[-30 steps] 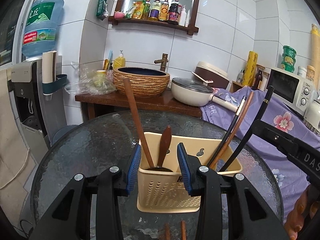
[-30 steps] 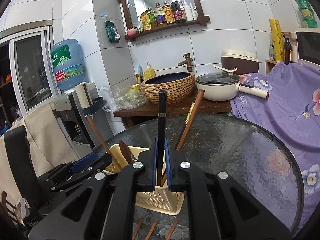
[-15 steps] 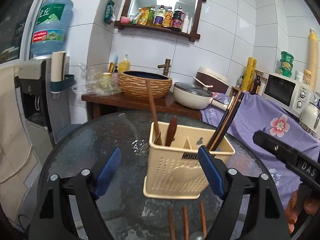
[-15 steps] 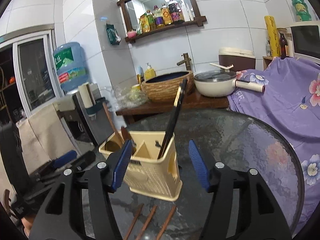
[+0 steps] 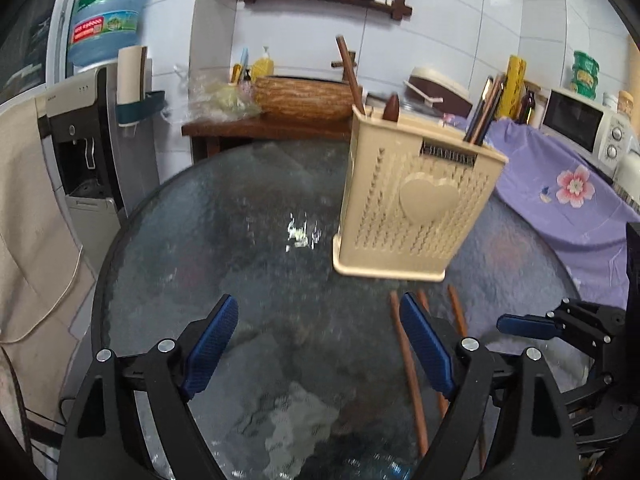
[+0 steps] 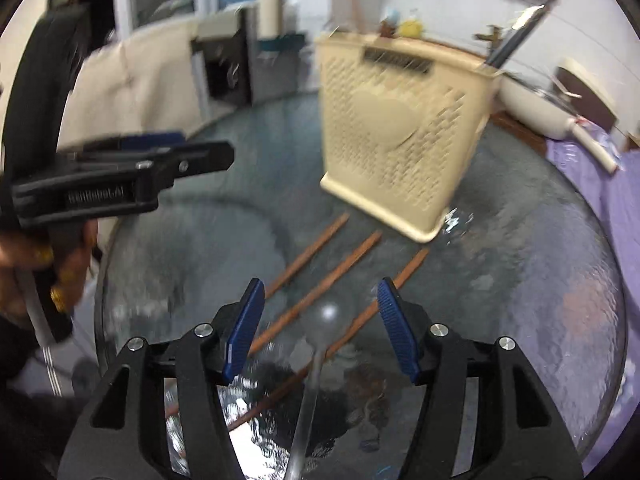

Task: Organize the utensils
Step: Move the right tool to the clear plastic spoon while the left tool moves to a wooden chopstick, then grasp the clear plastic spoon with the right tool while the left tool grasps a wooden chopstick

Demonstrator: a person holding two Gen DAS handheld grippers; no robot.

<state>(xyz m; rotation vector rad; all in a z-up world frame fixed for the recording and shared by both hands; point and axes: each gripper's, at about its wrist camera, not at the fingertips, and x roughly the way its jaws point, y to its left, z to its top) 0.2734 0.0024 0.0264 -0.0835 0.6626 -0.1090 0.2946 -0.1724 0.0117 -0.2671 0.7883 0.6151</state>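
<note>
Three wooden chopsticks [image 6: 320,252] flat, parallel, pointing toward upright holder [image 6: 396,136]

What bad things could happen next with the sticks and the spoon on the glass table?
The right gripper is open over a spoon that lies across a chopstick, so it might grab both, or the spoon could slip on the smooth table.

Three chopsticks lie close together, so picking one could knock another.

The holder already has tall utensils leaning out; bumping them while dropping more in might tip it.
</note>
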